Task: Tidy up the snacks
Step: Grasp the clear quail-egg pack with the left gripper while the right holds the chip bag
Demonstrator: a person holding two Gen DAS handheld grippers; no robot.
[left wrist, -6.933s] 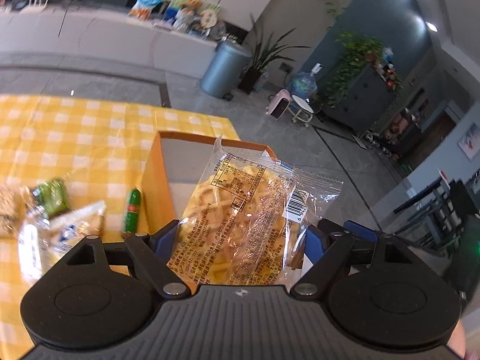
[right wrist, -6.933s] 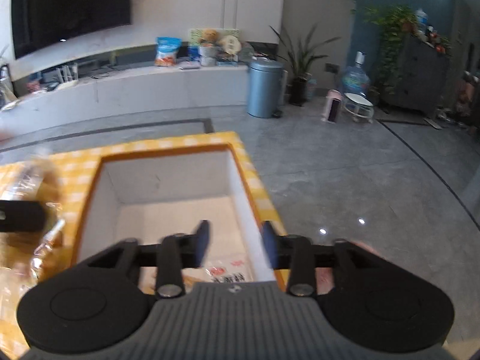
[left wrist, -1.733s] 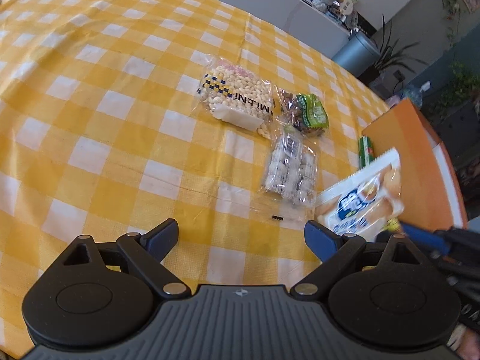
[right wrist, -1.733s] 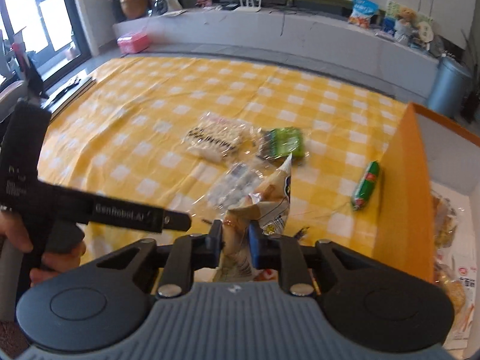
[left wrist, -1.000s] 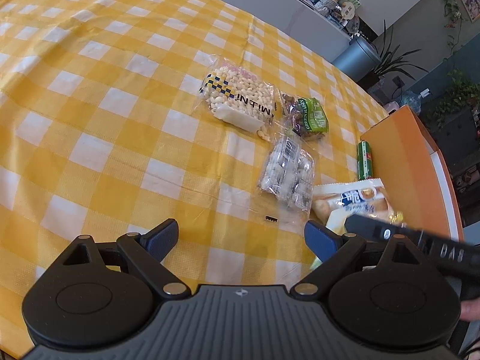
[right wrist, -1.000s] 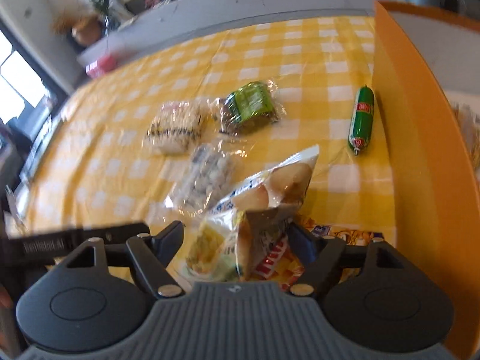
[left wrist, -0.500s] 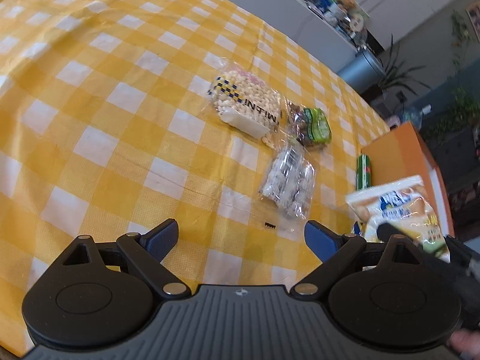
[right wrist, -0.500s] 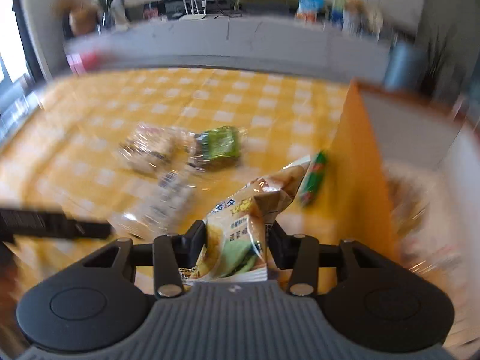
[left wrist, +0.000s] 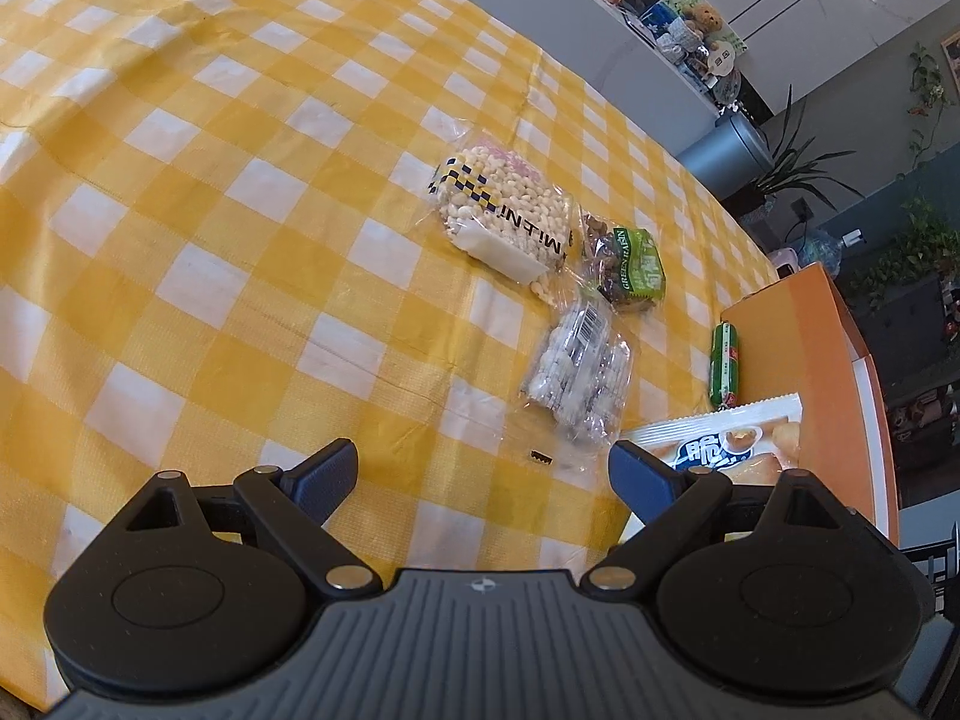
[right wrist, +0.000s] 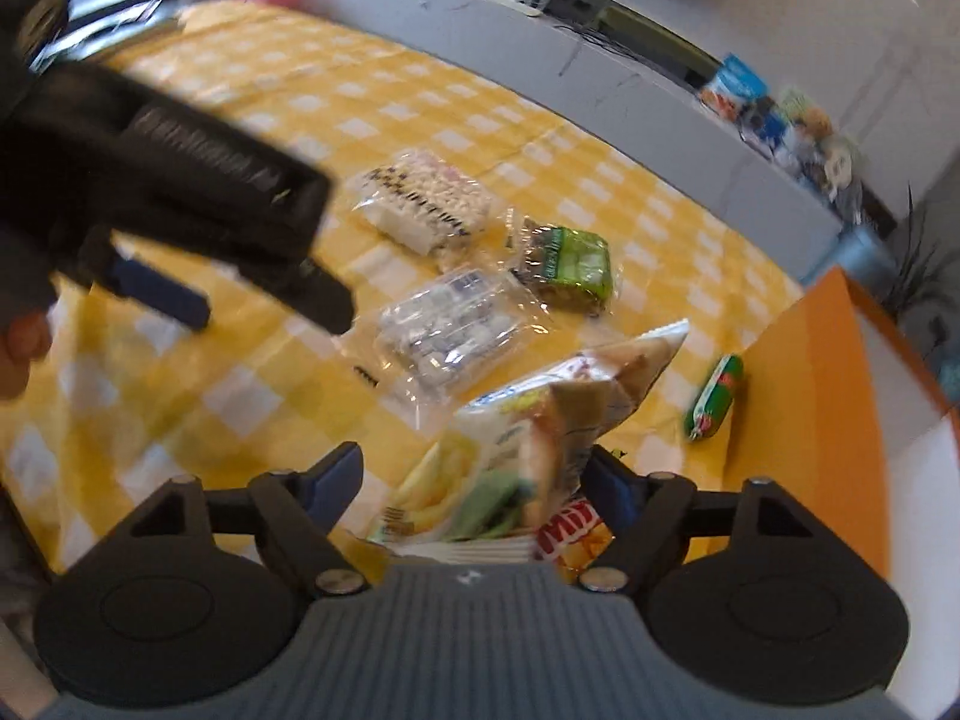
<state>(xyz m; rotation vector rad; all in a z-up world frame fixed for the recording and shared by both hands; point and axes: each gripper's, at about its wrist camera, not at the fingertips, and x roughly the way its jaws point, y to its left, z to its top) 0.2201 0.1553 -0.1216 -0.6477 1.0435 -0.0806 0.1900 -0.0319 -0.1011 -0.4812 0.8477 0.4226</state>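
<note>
Through my left tool, gaping empty, four snacks remain ahead on the tabletop. My right tool has just been opening around the bread bag, seemingly released short of the orange box at right.

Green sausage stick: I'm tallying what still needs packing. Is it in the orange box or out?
Out. The green sausage stick lies flat on the checked tablecloth, just outside the orange box wall.

four snack packs lie beside the orange box.
</note>
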